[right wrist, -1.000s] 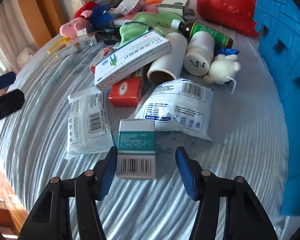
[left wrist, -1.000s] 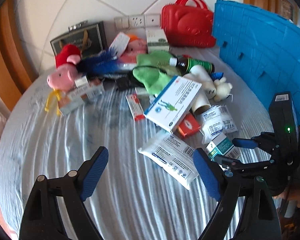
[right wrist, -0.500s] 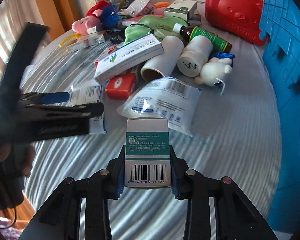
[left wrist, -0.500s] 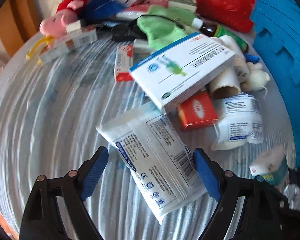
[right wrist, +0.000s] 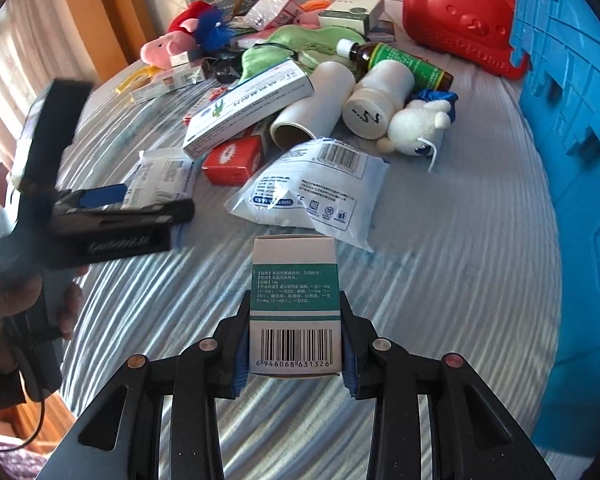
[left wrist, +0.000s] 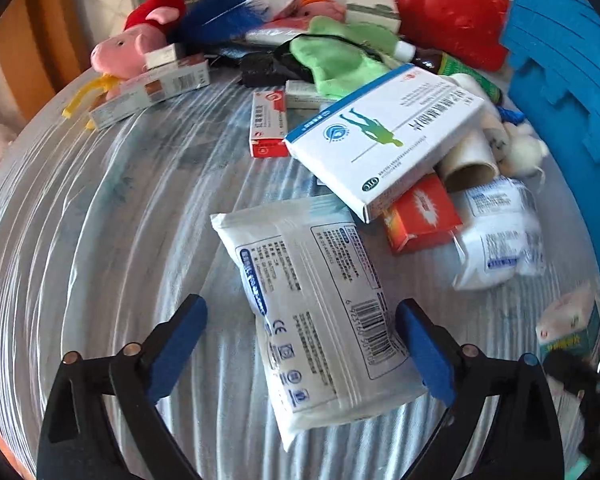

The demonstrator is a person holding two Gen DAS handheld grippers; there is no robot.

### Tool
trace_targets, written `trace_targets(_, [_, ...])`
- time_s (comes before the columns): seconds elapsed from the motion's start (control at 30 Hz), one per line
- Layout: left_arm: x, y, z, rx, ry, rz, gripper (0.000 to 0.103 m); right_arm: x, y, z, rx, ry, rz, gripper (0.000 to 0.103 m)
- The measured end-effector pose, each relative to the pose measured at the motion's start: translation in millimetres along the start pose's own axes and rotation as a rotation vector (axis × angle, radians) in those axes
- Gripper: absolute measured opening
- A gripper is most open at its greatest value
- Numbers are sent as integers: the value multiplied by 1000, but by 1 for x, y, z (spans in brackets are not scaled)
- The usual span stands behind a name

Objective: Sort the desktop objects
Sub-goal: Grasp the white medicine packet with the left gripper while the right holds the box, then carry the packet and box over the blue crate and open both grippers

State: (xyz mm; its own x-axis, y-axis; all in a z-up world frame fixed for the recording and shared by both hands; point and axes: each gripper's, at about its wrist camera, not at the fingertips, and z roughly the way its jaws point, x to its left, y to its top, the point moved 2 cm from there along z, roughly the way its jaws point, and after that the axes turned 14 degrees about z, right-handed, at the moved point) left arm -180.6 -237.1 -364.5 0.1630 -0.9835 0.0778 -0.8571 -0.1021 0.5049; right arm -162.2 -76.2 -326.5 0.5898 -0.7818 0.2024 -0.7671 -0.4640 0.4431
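The right tool (right wrist: 294, 354) is clamping a green-banded box (right wrist: 294, 308) above the worktop (right wrist: 440, 280). The left tool (left wrist: 300, 344) is gaping wide around a white pouch (left wrist: 320, 320), nearer than the blue crate (right wrist: 572, 160), whose contents are hidden.

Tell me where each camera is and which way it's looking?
Left wrist: sits on the left gripper, looking down its open fingers at a white packet.
Right wrist: sits on the right gripper, looking past the green-and-white box it clamps; the person's hand and left gripper show.
Both see the big white box and red case.
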Motion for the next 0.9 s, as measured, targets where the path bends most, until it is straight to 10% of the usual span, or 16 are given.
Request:
trace_targets(0.13, [18, -7, -14, -52, -73, 46, 51, 6, -1, -10, -23, -18, 21, 35])
trace_targets(0.5, [47, 0, -56, -164, -85, 289, 48, 44, 3, -35, -98, -18, 64, 35])
trace_targets(0.9, [-15, 101, -215, -629, -179, 560, 48, 61, 32, -191, -463, -38, 159, 35])
